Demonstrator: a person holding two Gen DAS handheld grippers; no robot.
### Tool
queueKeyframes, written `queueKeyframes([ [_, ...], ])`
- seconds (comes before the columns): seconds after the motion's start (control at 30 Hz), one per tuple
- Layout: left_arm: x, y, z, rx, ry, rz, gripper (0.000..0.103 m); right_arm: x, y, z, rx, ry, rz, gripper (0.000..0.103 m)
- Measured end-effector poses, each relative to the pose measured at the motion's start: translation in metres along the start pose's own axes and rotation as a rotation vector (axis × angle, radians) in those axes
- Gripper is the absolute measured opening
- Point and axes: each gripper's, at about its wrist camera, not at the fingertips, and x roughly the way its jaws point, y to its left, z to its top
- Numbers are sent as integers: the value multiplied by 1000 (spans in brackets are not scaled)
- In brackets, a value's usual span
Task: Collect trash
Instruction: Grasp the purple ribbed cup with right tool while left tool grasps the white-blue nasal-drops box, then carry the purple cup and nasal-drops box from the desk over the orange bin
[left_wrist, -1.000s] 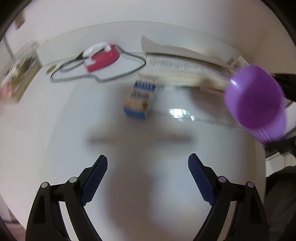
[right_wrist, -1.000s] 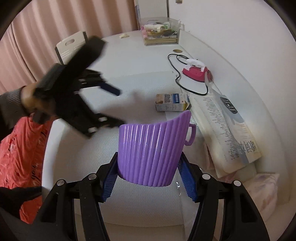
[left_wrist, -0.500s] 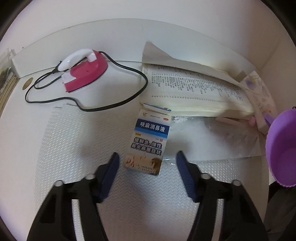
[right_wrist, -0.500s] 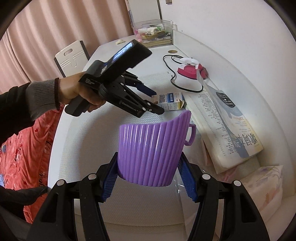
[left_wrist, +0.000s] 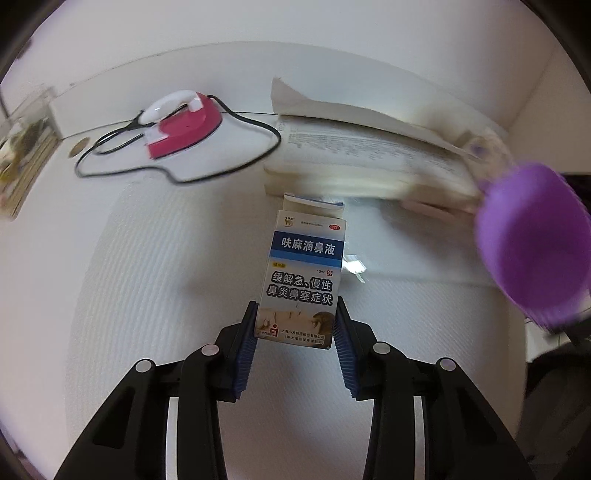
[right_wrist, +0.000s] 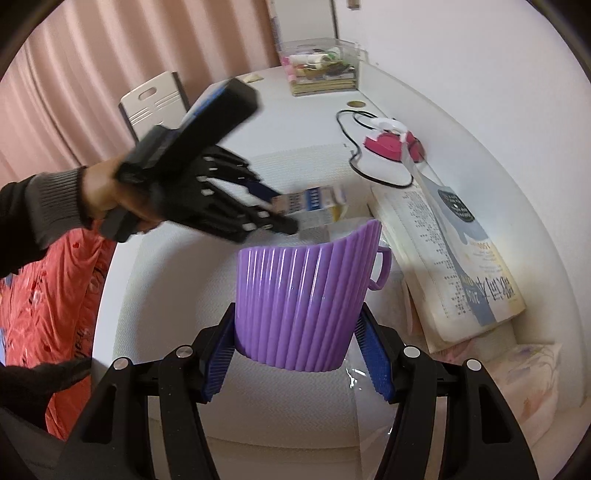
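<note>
Half a second ago the left gripper (left_wrist: 295, 328) straddled the blue-and-white cardboard medicine box (left_wrist: 303, 282) with daylight on both sides; now its blue pads (left_wrist: 246, 347) press the box's near end, which appears lifted off the white textured mat (left_wrist: 147, 295). Only that bottom end is pinched, so the long part toward twelve o'clock could swing or slip out. The right gripper (right_wrist: 295, 354) grips the ribbed purple plastic bin (right_wrist: 306, 299), at three o'clock of the box.
</note>
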Motion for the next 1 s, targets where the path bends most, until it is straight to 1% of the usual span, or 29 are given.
queueKeyframes([
  [0.13, -41, -19, -39, -24, -11, 47, 41, -2, 15, -1, -67, 11, 22, 62],
  [0.2, -62, -29, -59, -60, -17, 64, 41, -5, 27, -2, -110, 13, 43, 62],
  [0.27, -74, -38, -72, -82, -18, 82, 41, -8, 38, -3, -144, 14, 55, 62],
  [0.33, -88, -54, -89, -75, -16, 124, 41, -12, 50, -5, -184, 20, 77, 62],
  [0.37, -94, -57, -96, -86, -14, 133, 41, -14, 55, -6, -202, 20, 83, 62],
  [0.53, -125, -79, -140, -196, -15, 193, 41, -27, 83, -11, -301, 19, 146, 62],
  [0.67, -143, -95, -166, -274, -23, 240, 41, -35, 110, -14, -383, 12, 180, 62],
  [0.7, -148, -99, -172, -292, -28, 241, 41, -37, 116, -15, -399, 12, 193, 62],
  [0.83, -165, -113, -195, -356, -41, 292, 41, -41, 145, -15, -476, 15, 251, 62],
  [1.0, -184, -121, -226, -462, -57, 339, 41, -41, 185, -11, -584, 22, 314, 62],
])
